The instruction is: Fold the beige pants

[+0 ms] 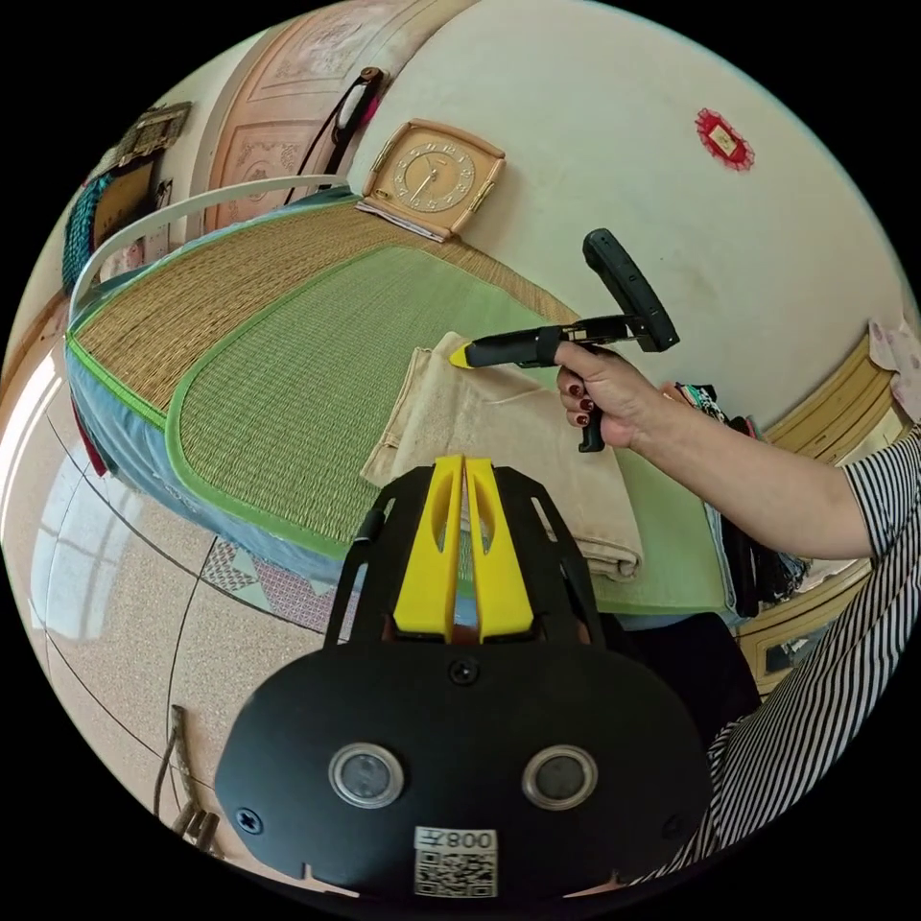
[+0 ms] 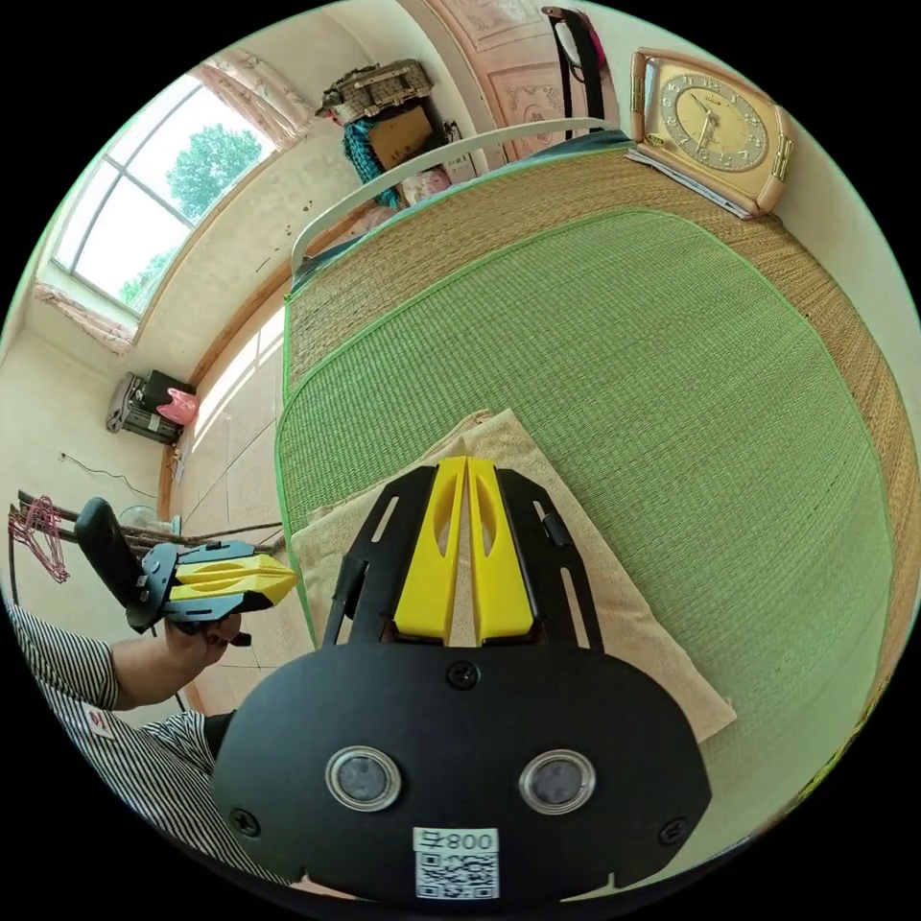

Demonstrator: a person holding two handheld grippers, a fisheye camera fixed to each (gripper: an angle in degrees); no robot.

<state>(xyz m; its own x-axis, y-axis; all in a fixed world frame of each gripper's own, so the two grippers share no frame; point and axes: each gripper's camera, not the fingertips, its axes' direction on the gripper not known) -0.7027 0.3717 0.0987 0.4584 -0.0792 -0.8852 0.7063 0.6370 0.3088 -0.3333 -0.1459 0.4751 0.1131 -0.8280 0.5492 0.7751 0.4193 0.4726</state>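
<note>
On the green mat (image 1: 317, 384) covering the bed (image 1: 125, 432), the pants (image 1: 508, 451) are lying as a compact folded stack near the edge closest to you, so the folding is looking finished or nearly so; at most a smoothing of the layered edge facing you seems to be left, and that is only a judgement from how flat and square the bundle is sitting. You are holding the right gripper (image 1: 460, 356) just above the far end of the stack, its fingers pressed together on nothing, and whether the tip is touching the cloth is hard to tell. You are keeping the left gripper (image 1: 464, 465) off the bed on your side, fingers likewise clenched and empty; in the right gripper view it (image 2: 288, 579) is hovering beside the mat's border, well apart from the pants (image 2: 624, 595), while the right gripper (image 2: 466, 465) is hanging over the stack. Around you, a clock (image 1: 432, 177) is leaning against the wall at the far side of the bed, a window (image 2: 144, 201) is lighting the room, and hangers (image 2: 38, 532) are hanging near the floor side. Nothing is lying on the mat between the grippers and the pants, so nothing is standing in your way.
</note>
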